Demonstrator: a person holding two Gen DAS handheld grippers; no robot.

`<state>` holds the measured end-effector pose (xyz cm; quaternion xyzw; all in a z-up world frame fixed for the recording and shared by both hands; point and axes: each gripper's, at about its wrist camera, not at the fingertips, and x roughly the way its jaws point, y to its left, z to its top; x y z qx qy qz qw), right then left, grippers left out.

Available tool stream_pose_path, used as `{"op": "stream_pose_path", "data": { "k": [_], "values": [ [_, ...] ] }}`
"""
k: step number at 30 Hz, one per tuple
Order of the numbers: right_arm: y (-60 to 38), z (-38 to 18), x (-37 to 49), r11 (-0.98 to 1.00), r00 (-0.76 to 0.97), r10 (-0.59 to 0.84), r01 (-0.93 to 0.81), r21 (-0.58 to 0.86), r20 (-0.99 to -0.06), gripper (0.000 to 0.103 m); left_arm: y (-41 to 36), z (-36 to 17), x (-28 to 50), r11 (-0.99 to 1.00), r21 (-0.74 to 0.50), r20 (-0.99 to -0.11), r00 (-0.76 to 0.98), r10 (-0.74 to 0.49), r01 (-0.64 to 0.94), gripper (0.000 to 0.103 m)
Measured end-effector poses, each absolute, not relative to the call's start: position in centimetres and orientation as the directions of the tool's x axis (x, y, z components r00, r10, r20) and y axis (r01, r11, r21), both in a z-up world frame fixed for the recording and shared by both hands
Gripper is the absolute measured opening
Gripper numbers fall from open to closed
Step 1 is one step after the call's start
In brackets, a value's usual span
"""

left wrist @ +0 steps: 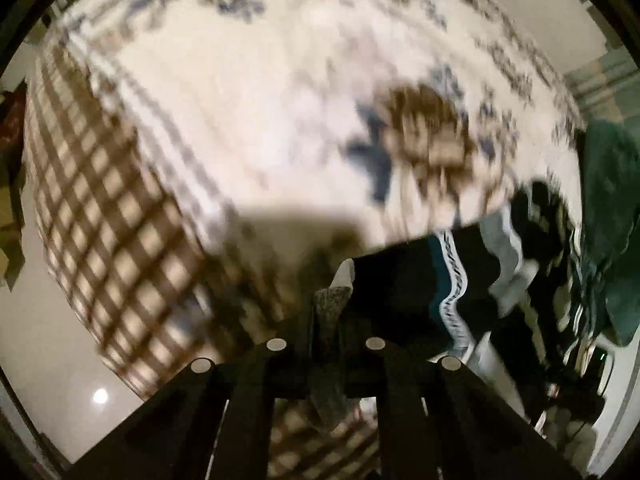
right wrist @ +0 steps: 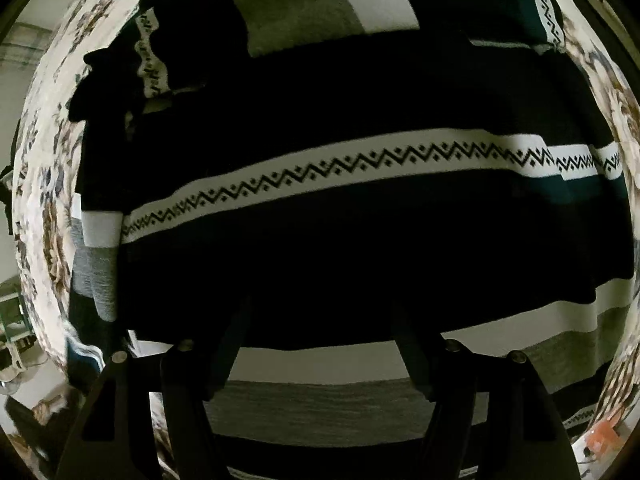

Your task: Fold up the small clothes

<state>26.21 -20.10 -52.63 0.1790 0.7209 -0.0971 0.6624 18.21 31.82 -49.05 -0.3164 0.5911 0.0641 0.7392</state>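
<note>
Left gripper (left wrist: 326,332): your jaws stand nearly together, pinching a grey fabric edge (left wrist: 330,304) that runs up between the fingers.
Right gripper (right wrist: 320,344): your jaws stand wide, pointing down over the garment; no cloth sits between the pads.
Garment (right wrist: 340,248): a dark knit with a white zigzag band (right wrist: 340,176) and grey and white stripes, spread across a patterned cloth surface (left wrist: 240,120).
Other clothes (left wrist: 608,220): a dark green heap lies beside the garment at the right of the left view.
Step judged: you have one edge held; the second grasp is not yet made.
Risk, slip: the left pinch takes only a thin edge; a quick pull may free it.
Risk, double layer: closing the right jaws deep may also catch the cloth beneath.
Risk, skew: lifting one side alone may drag the knit crooked.
Visibility: the left view is blurred; confirm the pinch before you lift.
</note>
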Motion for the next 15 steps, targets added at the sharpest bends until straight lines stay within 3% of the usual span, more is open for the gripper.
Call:
{"op": "stream_pose_path", "data": {
  "k": [6,10,11,13,15],
  "values": [
    [-19.7,-52.3,25.4,0.918,-0.062,0.147,0.381,0.113,-0.987,0.072,38.0,-49.3,21.1,0.781,-0.350,-0.917,0.360,-0.172,-0.517,0.007],
    [-19.6,-52.0,24.7,0.922,-0.067,0.153,0.370,0.118,-0.986,0.072,40.2,-52.8,21.1,0.662,-0.514,-0.856,0.381,-0.350,-0.545,0.013],
    [-19.7,-51.9,24.5,0.922,-0.067,0.151,0.371,0.116,-0.986,0.072,40.5,-53.2,20.5,0.623,-0.552,-0.833,0.392,-0.390,-0.555,0.017],
    [-19.6,-51.9,24.6,0.919,-0.062,0.150,0.378,0.116,-0.987,0.072,41.3,-54.8,18.6,0.504,-0.629,-0.775,0.433,-0.459,-0.591,0.049],
    [-19.7,-51.7,25.1,0.914,-0.054,0.152,0.389,0.119,-0.987,0.079,41.7,-56.1,17.1,0.387,-0.676,-0.728,0.487,-0.483,-0.627,0.069]
  ]
}}
